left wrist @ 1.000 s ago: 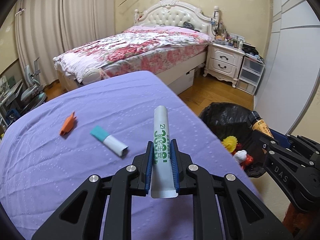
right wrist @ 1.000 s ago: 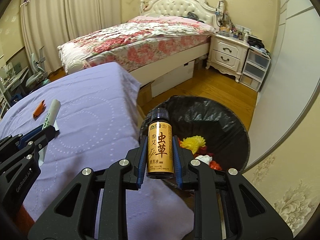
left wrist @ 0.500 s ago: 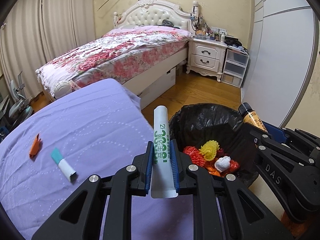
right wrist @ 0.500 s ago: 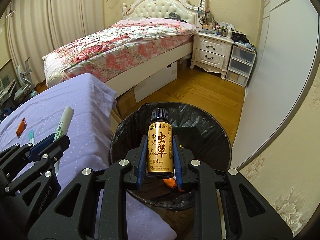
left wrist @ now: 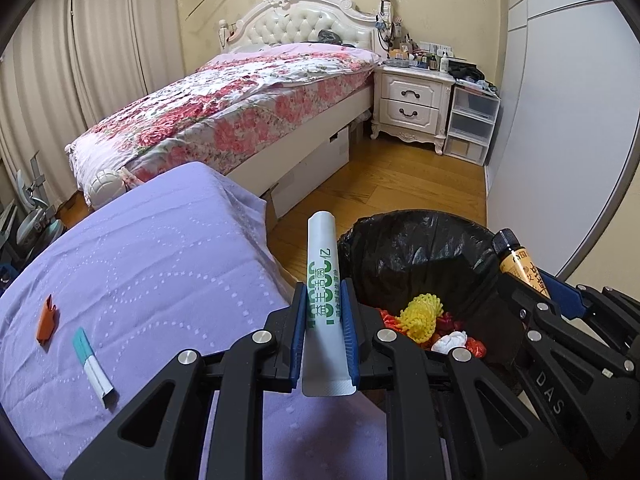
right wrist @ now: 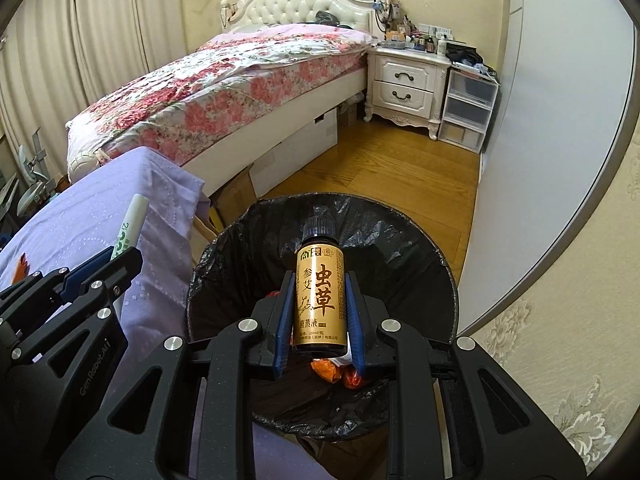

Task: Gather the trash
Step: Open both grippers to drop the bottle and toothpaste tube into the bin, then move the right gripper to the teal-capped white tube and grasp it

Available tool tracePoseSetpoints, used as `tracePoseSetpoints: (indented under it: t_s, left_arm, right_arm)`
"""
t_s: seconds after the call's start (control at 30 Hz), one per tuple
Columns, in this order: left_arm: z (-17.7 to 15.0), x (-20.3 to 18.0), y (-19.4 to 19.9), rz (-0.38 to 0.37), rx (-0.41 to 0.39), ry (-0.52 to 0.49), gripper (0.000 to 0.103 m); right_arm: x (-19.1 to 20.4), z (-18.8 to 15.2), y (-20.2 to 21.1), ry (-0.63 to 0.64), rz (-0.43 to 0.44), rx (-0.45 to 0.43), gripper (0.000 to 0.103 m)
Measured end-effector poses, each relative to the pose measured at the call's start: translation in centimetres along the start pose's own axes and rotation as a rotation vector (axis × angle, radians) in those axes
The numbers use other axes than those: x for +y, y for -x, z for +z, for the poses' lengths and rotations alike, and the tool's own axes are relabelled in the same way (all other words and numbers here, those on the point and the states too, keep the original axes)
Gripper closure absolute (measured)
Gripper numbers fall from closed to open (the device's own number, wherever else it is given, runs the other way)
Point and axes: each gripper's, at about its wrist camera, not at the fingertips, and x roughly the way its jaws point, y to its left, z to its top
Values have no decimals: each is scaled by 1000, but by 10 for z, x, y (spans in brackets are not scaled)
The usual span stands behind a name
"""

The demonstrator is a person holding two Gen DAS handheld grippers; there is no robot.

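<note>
White tube (left wrist: 323, 300) is clamped in left gripper (left wrist: 323, 334) at the near-left rim of the black-lined bin (right wrist: 404, 240), gold bottle (right wrist: 320, 300) is clamped in right gripper (right wrist: 320, 320) over the bin's opening.

Bottle (right wrist: 320, 300) and gripper (right wrist: 320, 320) hide most trash in the bin (right wrist: 420, 256) — nightstand clutter (left wrist: 432, 58) unreadably small.

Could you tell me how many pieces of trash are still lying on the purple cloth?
2. An orange scrap lies near the cloth's left edge, and a teal-and-white wrapper lies just right of it, nearer the camera. More may lie out of frame.
</note>
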Motion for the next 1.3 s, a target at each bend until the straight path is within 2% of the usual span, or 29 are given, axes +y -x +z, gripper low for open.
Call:
tracePoseSetpoints:
  t_s: [0.37, 0.43, 0.5, 0.57, 0.67, 0.87, 1.1, 1.3]
  left_arm:
    - [5, -7, -10, -10, 13, -13, 84]
    - [4, -8, -10, -9, 16, -11, 76]
    - [3, -7, -10, -8, 14, -5, 59]
    - [3, -6, -9, -2, 10, 0, 52]
    - [2, -3, -6, 1, 7, 8, 45]
    - [2, 7, 2, 21, -11, 26, 31]
    - [-4, 28, 16, 48, -9, 68, 30]
    - [-16, 53, 33, 89, -12, 98, 28]
  right_arm:
    - [-7, 4, -11, -26, -31, 2, 79]
    - [-8, 5, -11, -29, -36, -1, 77]
    - [-10, 5, -11, -31, -39, 0, 72]
    - [-11, 5, -10, -35, -47, -6, 66]
    - [-11, 5, -9, -38, -53, -10, 66]
    - [-9, 6, -3, -33, -58, -20, 58]
    - [2, 3, 9, -9, -48, -33, 49]
    - [20, -2, 18, 18, -11, -31, 47]
